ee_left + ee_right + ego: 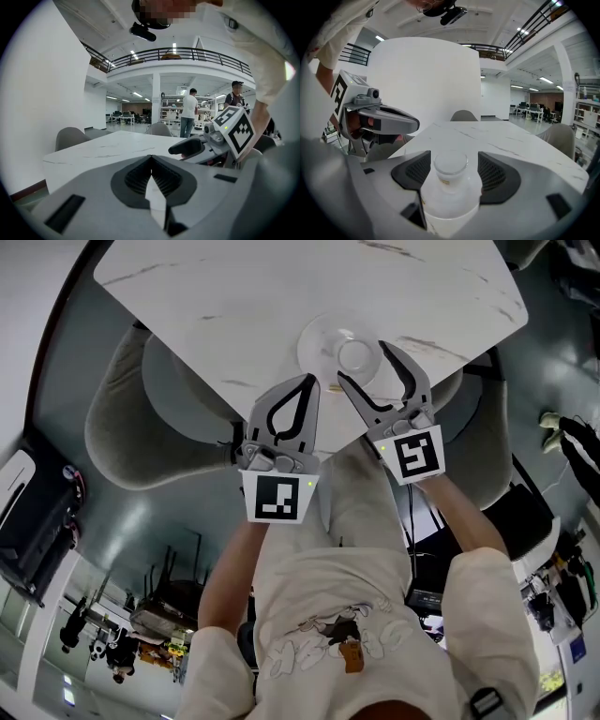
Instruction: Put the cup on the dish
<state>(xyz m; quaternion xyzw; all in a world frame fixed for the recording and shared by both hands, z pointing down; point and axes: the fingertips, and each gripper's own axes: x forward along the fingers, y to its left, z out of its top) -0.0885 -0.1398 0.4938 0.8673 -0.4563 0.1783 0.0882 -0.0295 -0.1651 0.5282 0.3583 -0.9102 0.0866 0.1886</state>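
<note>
**Cup dead ahead, between the right gripper's jaws**

Head view: the cup [352, 352] is sitting on the dish [311, 332] near the table [216, 296] edge, closest to the right gripper [364, 364].
Left gripper view: the left gripper [151, 161] is holding nothing, jaws together.
Right gripper view: wide jaws are flanking the upright cup, seemingly without touching.

From where I stand, the worktop [281, 296] across the upper frame is white marble with thin grey veins. The cup [354, 354] and dish [317, 334] are clear, colourless glass. The left tool [307, 381] and right tool [363, 362] are mid-grey with black ribbed pads and white faces printed with black squares. The armchair [117, 423] at left is grey-beige, and the floor [56, 381] is dark teal-grey.
</note>
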